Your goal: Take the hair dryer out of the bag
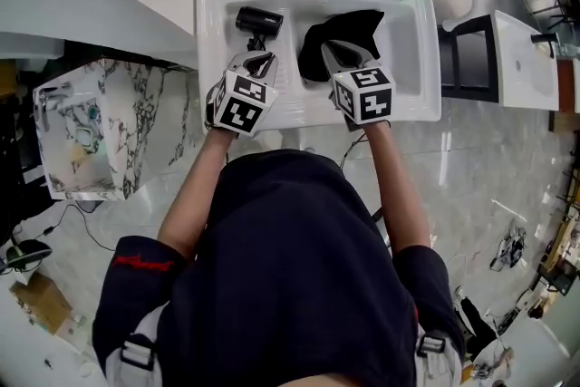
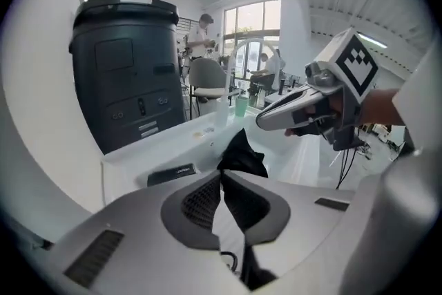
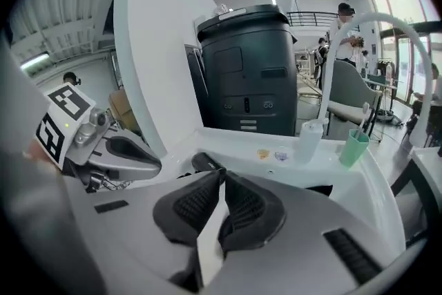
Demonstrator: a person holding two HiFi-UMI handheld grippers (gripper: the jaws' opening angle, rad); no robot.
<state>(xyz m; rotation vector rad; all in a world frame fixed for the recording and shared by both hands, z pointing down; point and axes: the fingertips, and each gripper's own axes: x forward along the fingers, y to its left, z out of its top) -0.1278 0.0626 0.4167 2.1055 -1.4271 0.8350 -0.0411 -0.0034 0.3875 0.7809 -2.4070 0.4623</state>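
Most of the job looks done from where you stand: the hair dryer [image 1: 258, 20] lies bare in the white sink [image 1: 410, 59], on its left side, with its handle pointing back toward you. The black bag [image 1: 349, 39] sits crumpled just beside it on the right, and the two do not seem to overlap. Your left gripper [image 2: 221, 175] has its jaws together, pad against pad, with nothing clamped between them. It hovers just short of the dryer's handle. Your right gripper [image 3: 222, 175] is likewise closed at the tips and empty, and it hangs over the near edge of the bag. One thing I cannot settle is a thin dark loop [image 2: 228, 260] that shows under your left pads, which may or may not be the dryer's cord. If the cord is free of the bag, I judge nothing is left but to draw your hands away. If any of it trails inside, you will need one more pull to clear it. From the head view, no cord can be made out running into the bag's mouth.
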